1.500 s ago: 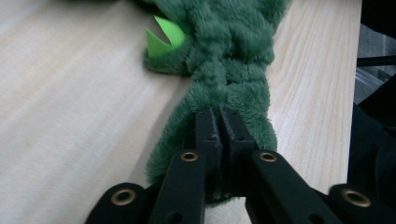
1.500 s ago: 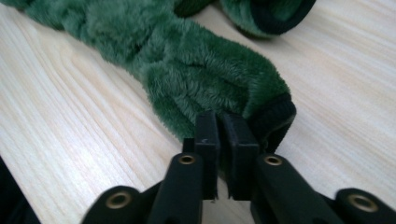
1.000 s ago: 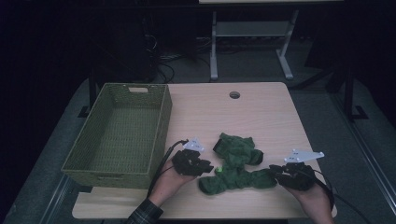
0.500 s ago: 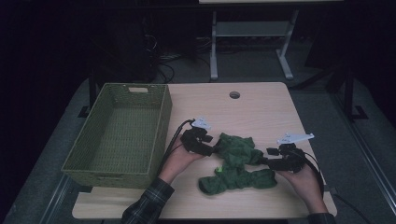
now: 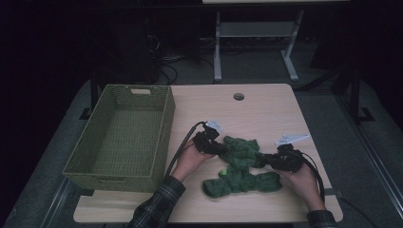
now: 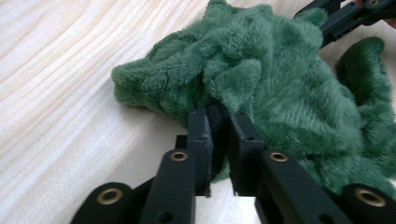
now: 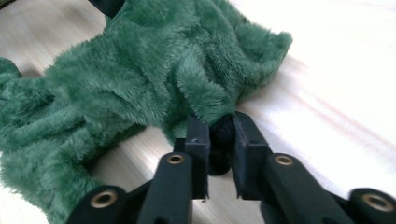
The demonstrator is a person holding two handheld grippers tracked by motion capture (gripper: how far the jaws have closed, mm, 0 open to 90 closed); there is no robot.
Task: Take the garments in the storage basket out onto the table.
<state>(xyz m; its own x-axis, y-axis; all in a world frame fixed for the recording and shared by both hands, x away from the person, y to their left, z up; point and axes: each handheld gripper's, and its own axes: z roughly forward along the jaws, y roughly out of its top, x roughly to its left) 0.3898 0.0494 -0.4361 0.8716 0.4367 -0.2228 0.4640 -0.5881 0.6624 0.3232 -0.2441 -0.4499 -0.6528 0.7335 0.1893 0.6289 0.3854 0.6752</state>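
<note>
From above, the woven olive-green rectangular basket (image 5: 119,135) stands bare inside on the pale wooden table (image 5: 266,107), beside the fuzzy dark-green plush cloth (image 5: 240,164); the left gripper (image 6: 219,122) pinches one fold, the right gripper (image 7: 220,130) another.

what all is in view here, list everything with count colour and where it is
fuzzy cloth: one, dark green, crumpled on the near middle of the table, pinched at both sides
small bright spot: one, lime green, on the cloth's near left part
basket: one, olive green woven, empty, on the table's left side
table: one, light wood, with a round hole near its far edge
metal stand: one, grey, on the floor beyond the table
left hand-held gripper: one, black, shut on the cloth's left edge
right hand-held gripper: one, black, shut on the cloth's right edge
sleeve: one, dark plaid, bottom edge
</note>
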